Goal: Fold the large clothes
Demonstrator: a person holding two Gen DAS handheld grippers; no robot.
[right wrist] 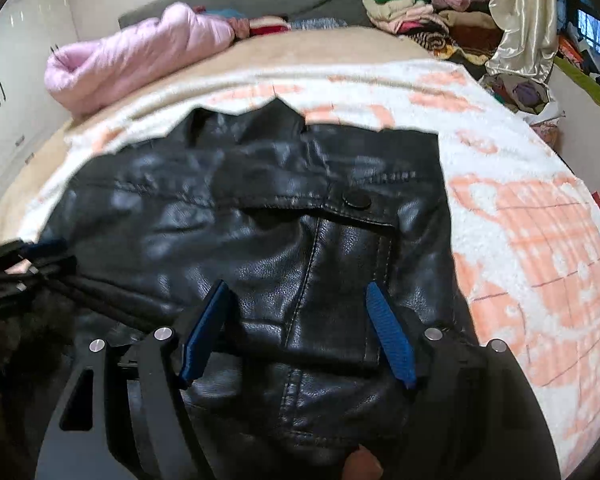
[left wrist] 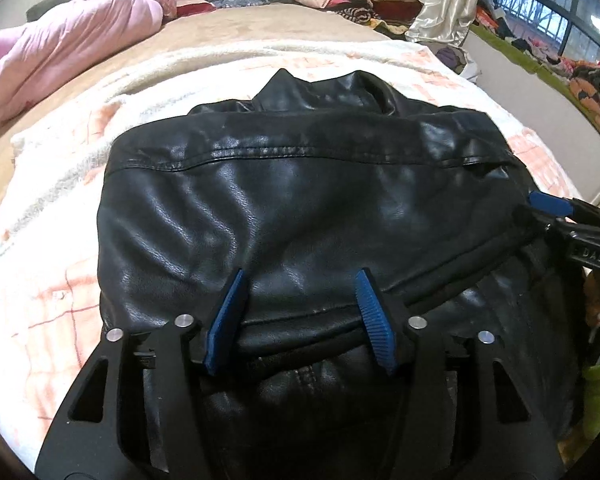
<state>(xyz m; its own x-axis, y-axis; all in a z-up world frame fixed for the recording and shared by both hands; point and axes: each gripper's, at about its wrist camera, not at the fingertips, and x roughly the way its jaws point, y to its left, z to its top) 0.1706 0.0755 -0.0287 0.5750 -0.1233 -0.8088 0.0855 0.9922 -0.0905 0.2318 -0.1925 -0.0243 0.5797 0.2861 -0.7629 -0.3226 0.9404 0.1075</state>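
A black leather jacket (left wrist: 300,200) lies folded on a white and peach blanket (left wrist: 60,208) spread over the bed, while the left gripper (left wrist: 300,280) and the right gripper (right wrist: 296,292) hover just above it, their blue fingers (left wrist: 226,320) spread and pinching nothing.

Getting soft, even daylight from window (left wrist: 540,12) at upper right. Showing pale sheen streaks on black leather jacket (left wrist: 300,208). Bending heavily toward picture edges, darkening into black corners. Staying sharp in left wrist view; smearing with motion blur in right wrist view, especially blanket (right wrist: 532,240) pattern.
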